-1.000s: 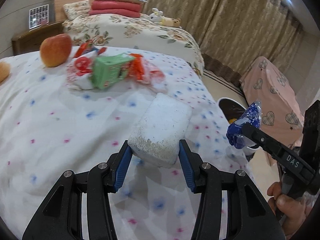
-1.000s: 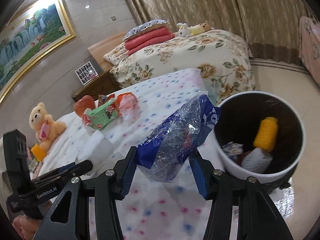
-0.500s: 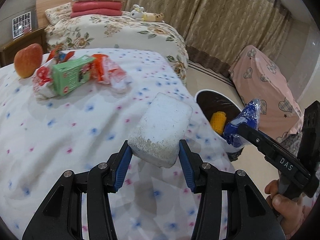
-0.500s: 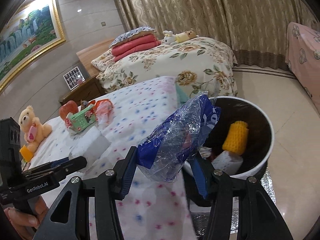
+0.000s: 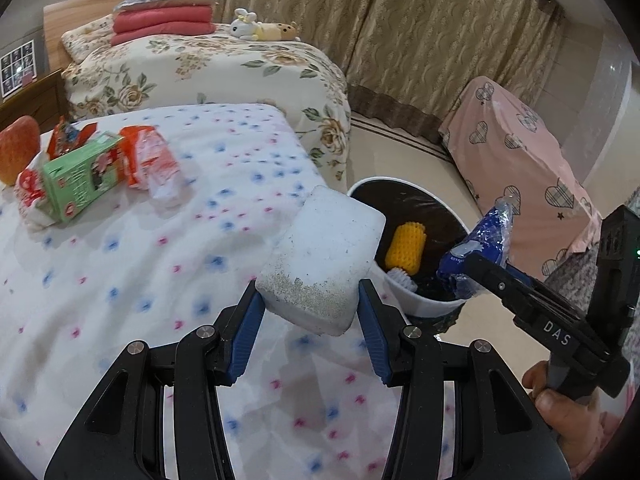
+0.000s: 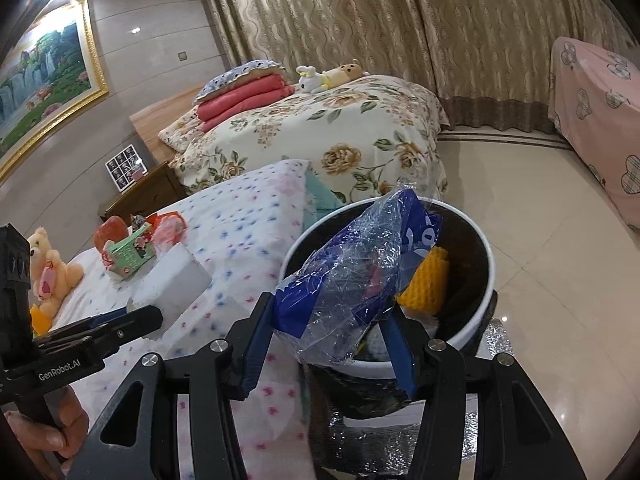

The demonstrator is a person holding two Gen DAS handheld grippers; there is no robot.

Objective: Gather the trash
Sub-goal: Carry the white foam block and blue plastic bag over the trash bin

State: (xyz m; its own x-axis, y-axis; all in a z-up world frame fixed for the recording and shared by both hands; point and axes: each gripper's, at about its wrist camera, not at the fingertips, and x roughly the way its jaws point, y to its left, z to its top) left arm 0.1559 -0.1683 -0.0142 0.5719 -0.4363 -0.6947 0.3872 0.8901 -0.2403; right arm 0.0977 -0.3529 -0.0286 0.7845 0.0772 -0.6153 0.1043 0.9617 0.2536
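White foam block [image 5: 320, 258] and blue wrapper [image 6: 356, 276] still jaw-gripped, now nearer bin [image 6: 486, 264].

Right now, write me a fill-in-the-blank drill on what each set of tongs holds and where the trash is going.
1. The left tongs grip a white ____ block.
2. The right tongs grip a crumpled blue and clear plastic ____.
3. The yellow corn cob lies inside the ____.
4. The green carton lies on the ____ beside an apple.

Missing words: foam; wrapper; bin; bed
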